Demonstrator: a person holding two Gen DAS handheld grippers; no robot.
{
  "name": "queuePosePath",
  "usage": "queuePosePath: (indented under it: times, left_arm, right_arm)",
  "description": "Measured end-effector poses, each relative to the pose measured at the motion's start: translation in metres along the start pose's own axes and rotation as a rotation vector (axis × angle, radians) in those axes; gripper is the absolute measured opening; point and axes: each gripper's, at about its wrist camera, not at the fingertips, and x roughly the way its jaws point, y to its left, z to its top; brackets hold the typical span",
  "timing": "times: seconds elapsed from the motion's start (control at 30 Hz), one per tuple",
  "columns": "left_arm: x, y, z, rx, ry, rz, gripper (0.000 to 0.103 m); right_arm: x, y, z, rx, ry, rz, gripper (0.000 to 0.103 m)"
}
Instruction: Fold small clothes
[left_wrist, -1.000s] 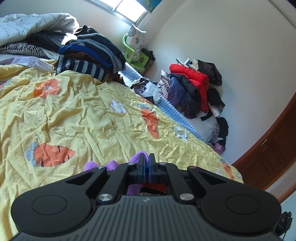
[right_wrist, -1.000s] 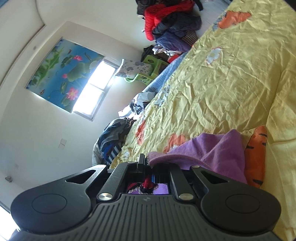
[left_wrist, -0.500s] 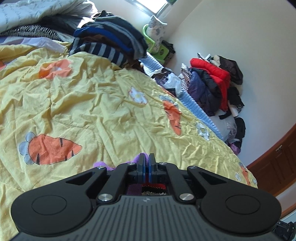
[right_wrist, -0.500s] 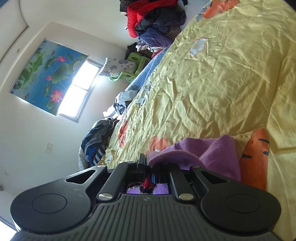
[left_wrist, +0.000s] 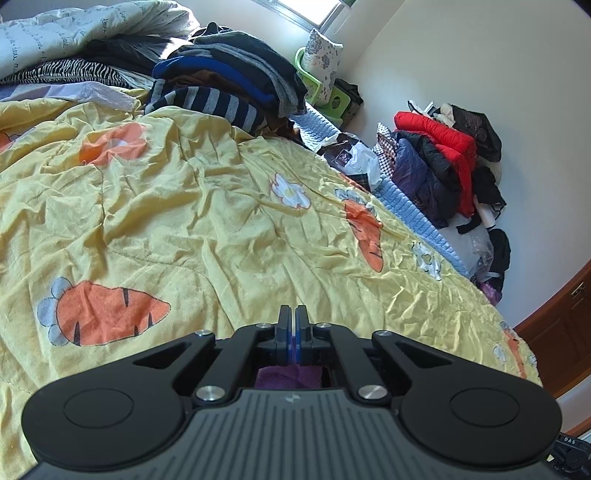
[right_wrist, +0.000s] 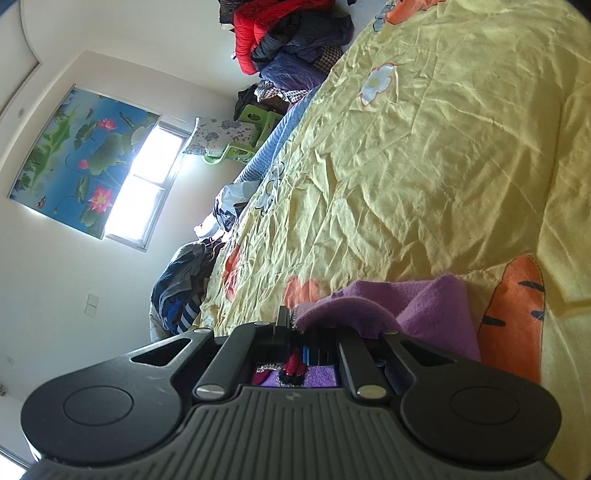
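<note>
Both of my grippers had sunk toward the yellow quilt (left_wrist: 221, 206), left gripper (left_wrist: 294, 314) and right gripper (right_wrist: 291, 321) each clenched on the purple garment (right_wrist: 424, 306) draped low between them, soft, light fleece best pinched at its edges

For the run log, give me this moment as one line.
left gripper: shut on purple garment | right gripper: shut on purple garment | surface: yellow carrot-print quilt | fold: not finished
</note>
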Motion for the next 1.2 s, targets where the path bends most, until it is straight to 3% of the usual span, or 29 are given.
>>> queuePosePath:
  times: [0.27,0.47,0.53,0.6,0.67,0.77,0.9,1.03,1.13,1.2]
  left_arm:
    - [-0.006,-0.005,-0.005,0.064,0.013,0.048,0.002]
    - [-0.011,-0.022,-0.014,0.157,0.079,-0.014,0.002]
    - [-0.008,-0.035,-0.022,0.217,0.101,-0.005,0.003]
    - [0.0,-0.043,-0.03,0.245,0.132,0.011,0.003]
    - [0.01,-0.045,-0.035,0.24,0.163,0.025,0.003]
    - [0.023,-0.042,-0.04,0.226,0.172,0.068,0.003]
    - [0.031,-0.035,-0.04,0.178,0.174,0.073,0.003]
    - [0.021,-0.045,-0.047,0.227,0.148,0.121,0.003]
    - [0.007,-0.057,-0.057,0.296,0.124,0.164,0.004]
    - [-0.001,-0.062,-0.064,0.32,0.123,0.167,0.004]
  right_arm:
    - [0.007,-0.011,0.002,0.051,0.005,-0.014,0.012]
    - [0.014,-0.017,0.002,0.076,0.0,-0.039,0.015]
    - [0.017,-0.017,0.003,0.075,-0.009,-0.05,0.028]
    - [0.015,-0.014,0.003,0.06,-0.033,-0.036,0.055]
    - [0.009,-0.003,0.002,0.02,-0.074,-0.031,0.07]
    - [-0.004,0.019,-0.002,-0.112,-0.115,-0.032,0.073]
    - [-0.001,0.036,-0.008,-0.211,-0.004,0.016,0.079]
    - [0.013,0.033,-0.014,-0.239,0.048,-0.131,0.079]
    - [0.009,0.033,-0.016,-0.263,-0.005,-0.198,0.075]
    - [0.001,0.042,-0.023,-0.317,-0.03,-0.206,0.08]
